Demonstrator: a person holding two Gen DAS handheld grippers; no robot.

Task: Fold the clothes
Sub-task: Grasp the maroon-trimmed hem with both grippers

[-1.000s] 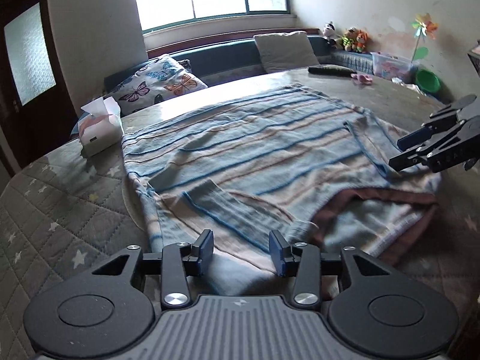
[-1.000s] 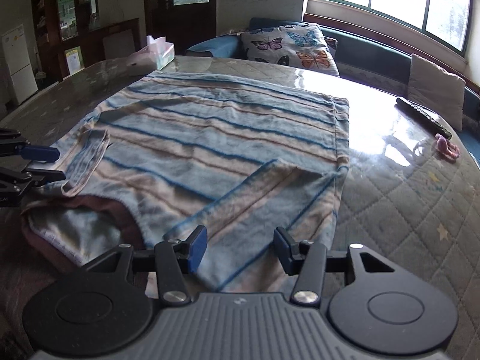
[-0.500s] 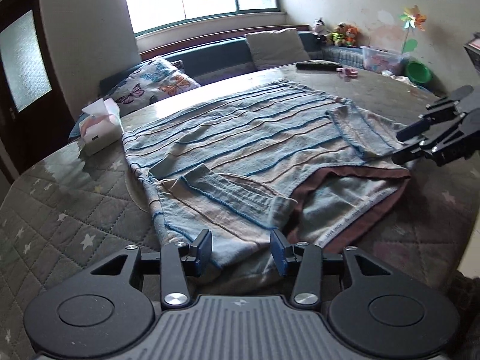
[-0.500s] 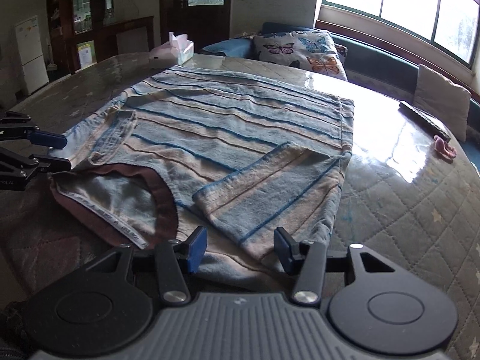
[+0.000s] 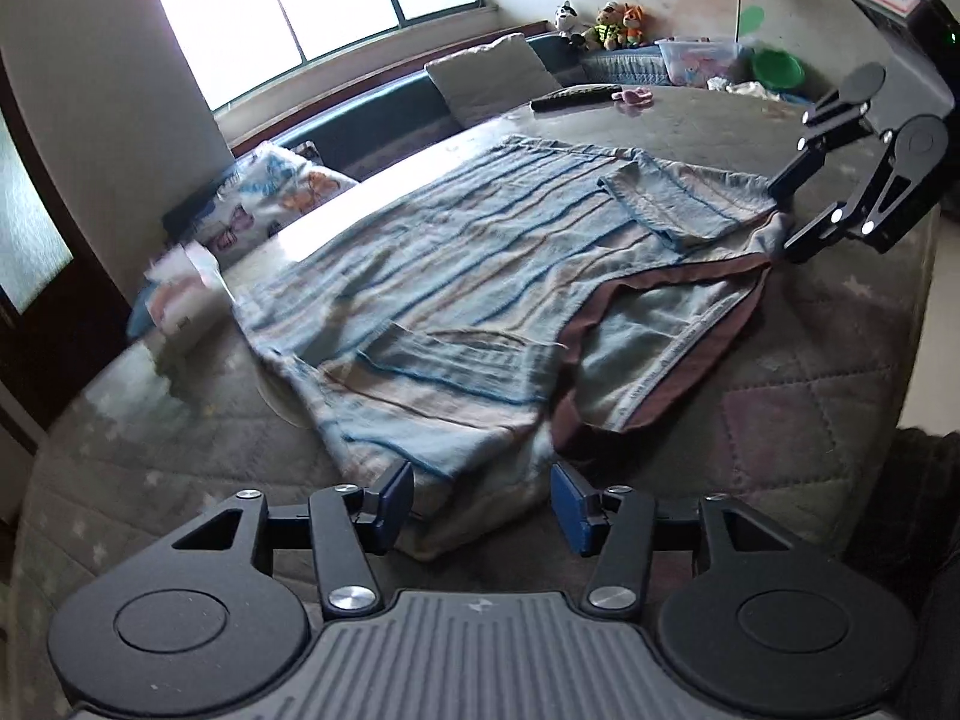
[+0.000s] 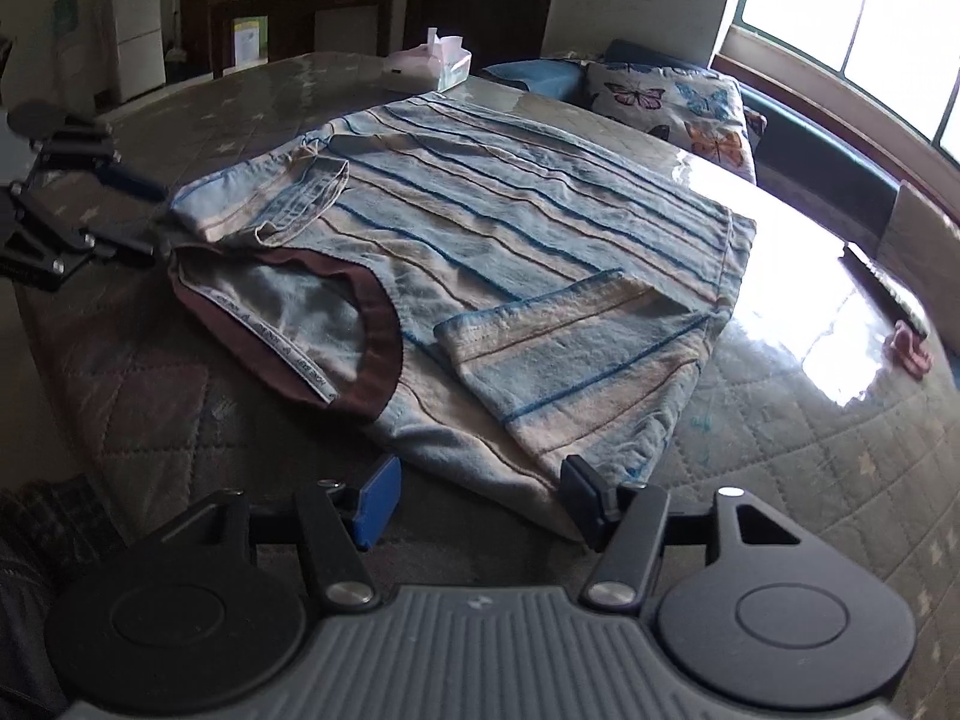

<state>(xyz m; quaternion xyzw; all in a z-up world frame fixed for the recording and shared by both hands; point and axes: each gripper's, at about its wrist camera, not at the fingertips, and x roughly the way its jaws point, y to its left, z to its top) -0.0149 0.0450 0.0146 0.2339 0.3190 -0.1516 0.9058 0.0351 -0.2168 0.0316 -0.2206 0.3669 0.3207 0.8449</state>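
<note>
A: Holding both grippers at the near edge of the striped shirt (image 5: 468, 276). It lies flat on the quilted table (image 5: 180, 438), brown collar toward me, both sleeves folded in over the body.

B: Left side?

A: My left gripper (image 5: 483, 501) has its jaws spread wide, nothing pinched. The shoulder corner of the shirt sits right in the gap between the two blue pads, cloth just ahead of them. From the right wrist view that same gripper (image 6: 147, 216) shows at the far left, its tips at the shirt's other shoulder; whether they touch the cloth I can't tell, it's dark and small there.

B: Right side?

A: My right gripper (image 6: 477, 501) is spread apart too, empty. The shirt's shoulder edge lies between its fingers, the folded sleeve (image 6: 570, 360) just beyond. In the left wrist view it (image 5: 786, 219) hangs at the right, tips by the shirt's far corner.

B: Collar?

A: Brown neckband (image 6: 372, 330) faces up, the opening gaping with a white printed tape inside, between the two grippers.

B: Anything else on the table?

A: Tissue box (image 6: 429, 63) past the hem, well apart from the shirt. Remote (image 5: 576, 97) and a small pink thing (image 5: 633, 97) near the far edge. Butterfly cushion (image 6: 678, 108) beyond the table.
</note>
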